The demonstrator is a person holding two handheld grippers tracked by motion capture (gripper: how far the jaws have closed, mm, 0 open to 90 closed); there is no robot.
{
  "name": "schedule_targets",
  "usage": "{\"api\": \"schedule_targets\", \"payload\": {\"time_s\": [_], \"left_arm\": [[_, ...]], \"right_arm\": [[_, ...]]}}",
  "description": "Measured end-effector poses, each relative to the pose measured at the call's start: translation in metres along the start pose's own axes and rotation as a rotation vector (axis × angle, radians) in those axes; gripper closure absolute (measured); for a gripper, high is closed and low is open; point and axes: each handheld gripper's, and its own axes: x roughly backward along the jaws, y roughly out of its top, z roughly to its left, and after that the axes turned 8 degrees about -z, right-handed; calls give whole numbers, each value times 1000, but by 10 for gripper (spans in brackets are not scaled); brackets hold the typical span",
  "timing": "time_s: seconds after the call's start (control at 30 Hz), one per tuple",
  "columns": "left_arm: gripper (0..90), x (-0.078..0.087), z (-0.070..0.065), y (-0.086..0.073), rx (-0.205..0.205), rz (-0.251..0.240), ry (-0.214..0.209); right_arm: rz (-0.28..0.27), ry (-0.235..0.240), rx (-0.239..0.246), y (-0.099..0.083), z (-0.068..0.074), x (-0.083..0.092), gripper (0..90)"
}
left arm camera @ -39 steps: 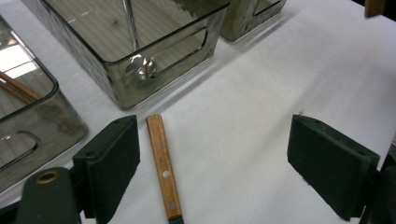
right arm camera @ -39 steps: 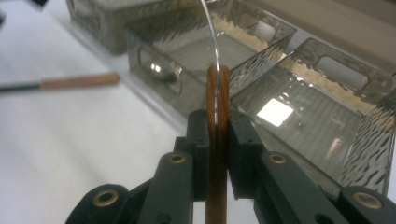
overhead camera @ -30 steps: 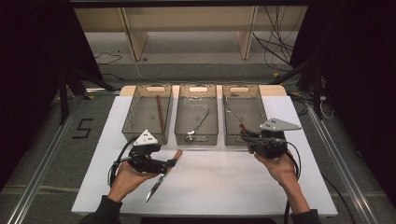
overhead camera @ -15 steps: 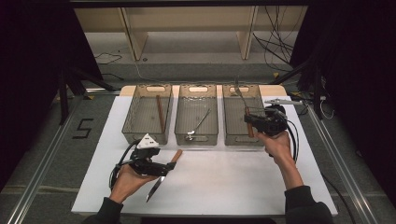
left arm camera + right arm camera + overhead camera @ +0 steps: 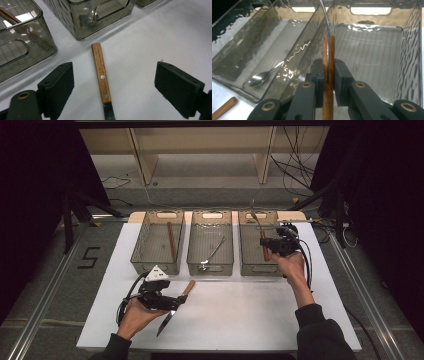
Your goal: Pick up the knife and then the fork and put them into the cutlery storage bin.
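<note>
My right gripper (image 5: 266, 243) is shut on the wooden handle (image 5: 328, 57) of a utensil, held nearly upright over the right bin (image 5: 248, 268). The utensil's thin metal neck (image 5: 255, 214) rises above the jaws, and its head is cut off in the right gripper view. A wooden-handled knife (image 5: 187, 288) lies on the white mat in front of the bins, blade (image 5: 164, 322) pointing toward the person. My left gripper (image 5: 172, 301) hovers low over it, open, with the knife handle (image 5: 101, 73) lying between the two wide-apart jaws and touching neither.
Three smoky clear bins stand in a row at the back of the white mat (image 5: 240, 320). The left bin (image 5: 141, 261) holds a brown stick (image 5: 171, 241). The middle bin (image 5: 192, 262) holds a metal spoon (image 5: 259, 78).
My right gripper has risen from the mat in front of the right bin and now holds the wooden-handled utensil upright above that bin. The left gripper has barely moved.
</note>
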Motion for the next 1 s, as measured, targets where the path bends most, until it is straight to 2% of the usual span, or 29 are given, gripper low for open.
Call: {"api": "schedule_targets", "payload": {"time_s": [0.1,0.43,0.53,0.87,0.97,1.0], "left_arm": [[158,0,0,-1,2,3,1],[158,0,1,0,1,6,3],[158,0,2,0,2,8,3],[158,1,3,-1,5,14,3],[158,-1,4,-2,5,21,7],[158,-1,4,-2,9,20,8]], "right_arm": [[11,-26,11,0,-1,-5,807],[51,-71,-2,-3,-9,-17,806],[57,-75,-12,-4,-10,-20,807],[96,-84,-3,-10,-7,-29,803],[103,-89,-2,-12,-7,-31,793],[102,-88,-3,-12,-7,-31,765]]}}
